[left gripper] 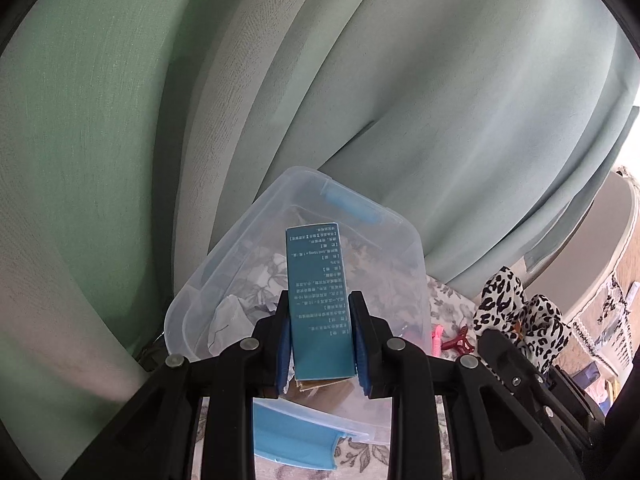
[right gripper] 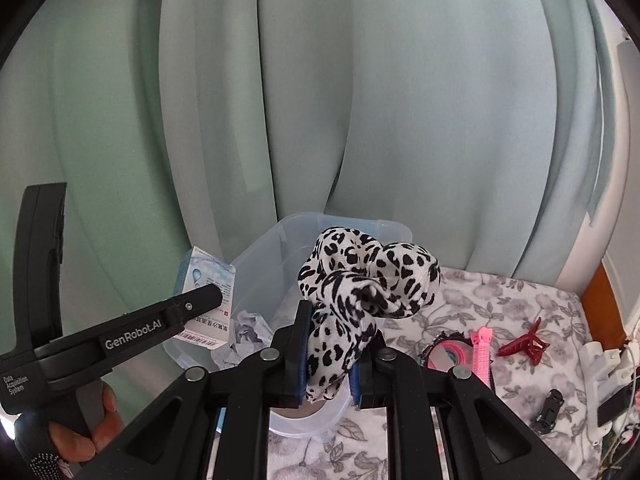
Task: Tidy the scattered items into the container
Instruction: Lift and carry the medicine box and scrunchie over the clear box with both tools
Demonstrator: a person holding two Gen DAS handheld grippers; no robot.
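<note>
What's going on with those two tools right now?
Left tool clamped on teal box, right tool on leopard-print scrunchie. Both over clear bin. Nothing blocking.

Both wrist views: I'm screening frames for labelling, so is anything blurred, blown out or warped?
Left wrist view: sharp teal box, window edge overexposed at right, curtain folds bowed by fisheye. Right wrist view: crisp leopard-print scrunchie, dark corner vignetting, no motion blur.
</note>
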